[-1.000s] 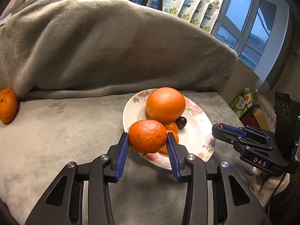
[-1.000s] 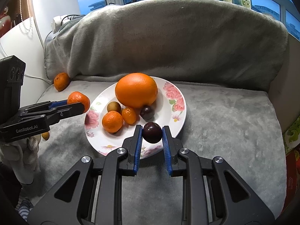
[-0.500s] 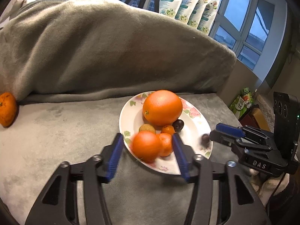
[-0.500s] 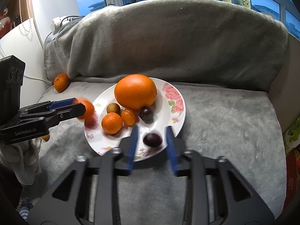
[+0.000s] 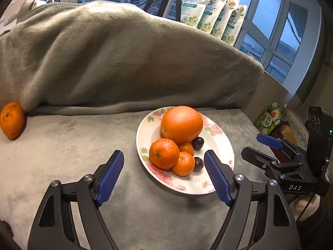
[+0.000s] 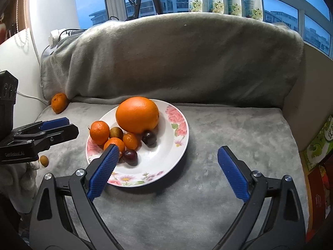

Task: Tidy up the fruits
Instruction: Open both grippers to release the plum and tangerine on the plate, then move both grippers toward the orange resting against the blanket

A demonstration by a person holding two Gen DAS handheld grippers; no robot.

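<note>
Both grippers have let go since a second ago: the left gripper [image 5: 163,176], which was clenched on a mandarin [image 5: 164,153], and the right gripper [image 6: 166,171], which was clamped on a dark plum [image 6: 130,156], have just been opening. Each now stands spread wide with nothing pressed between its pads. Both fruits now lie on the floral plate [image 6: 166,166], the mandarin against the big orange [image 6: 137,114] and the plum near the front rim.

On the grey blanket [image 5: 72,150], well apart from the plate, one more mandarin [image 5: 11,119] rests against the draped fold at the back. A small brownish fruit [image 6: 44,160] lies off the plate beneath the left gripper, possibly a longan; it is too small to be sure.

That stray mandarin should be light, with a soft, loose skin that dents easily. Its round shape may roll, so taking it across its widest middle with gentle pressure looks best.
</note>
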